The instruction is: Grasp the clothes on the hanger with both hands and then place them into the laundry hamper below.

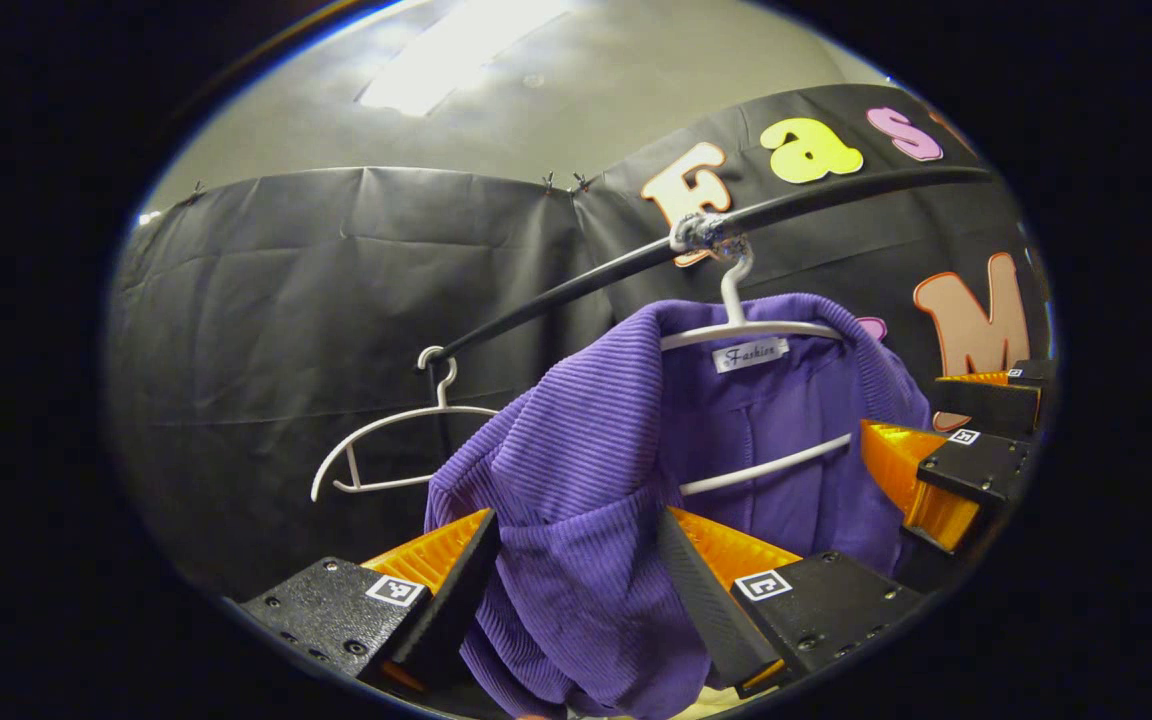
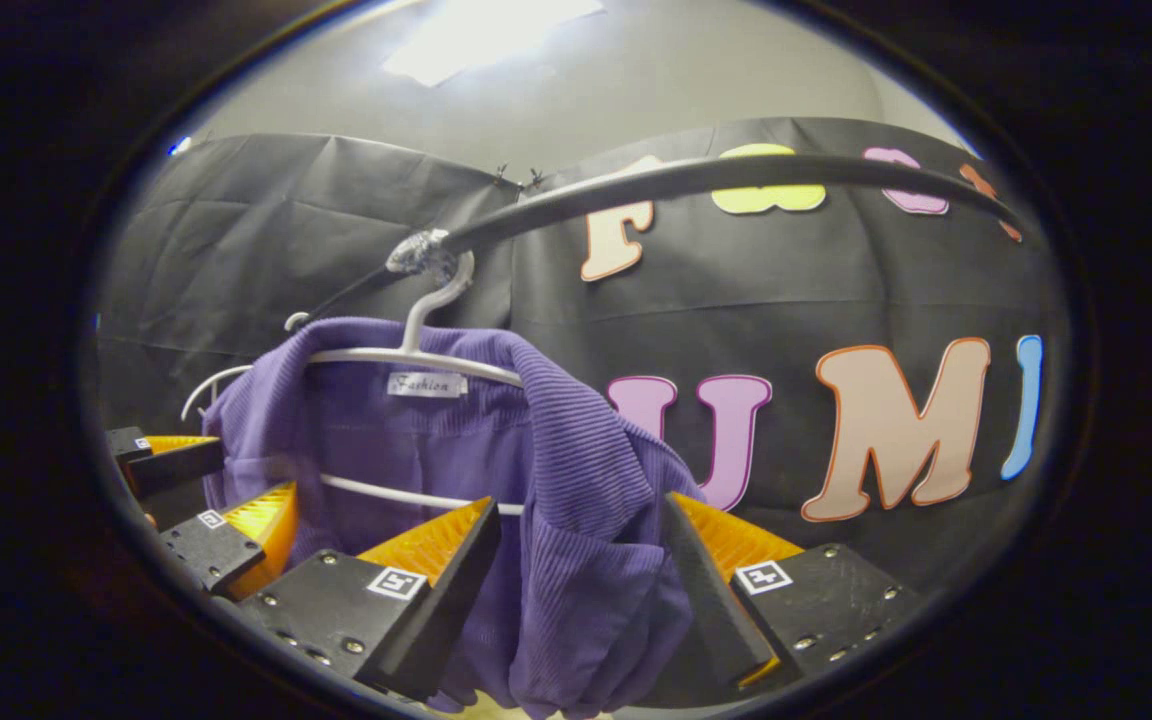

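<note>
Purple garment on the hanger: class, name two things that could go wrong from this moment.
1. The purple garment drapes over a white hanger hooked on the rail; pulling down may drag the hanger off too.
2. The left gripper and right gripper bracket fabric with jaws apart; closing on a thin fold could let it slip.

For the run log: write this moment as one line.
phase: grasping | left gripper: open around purple ribbed garment shoulder | right gripper: open around other shoulder | garment on white plastic hanger
</note>
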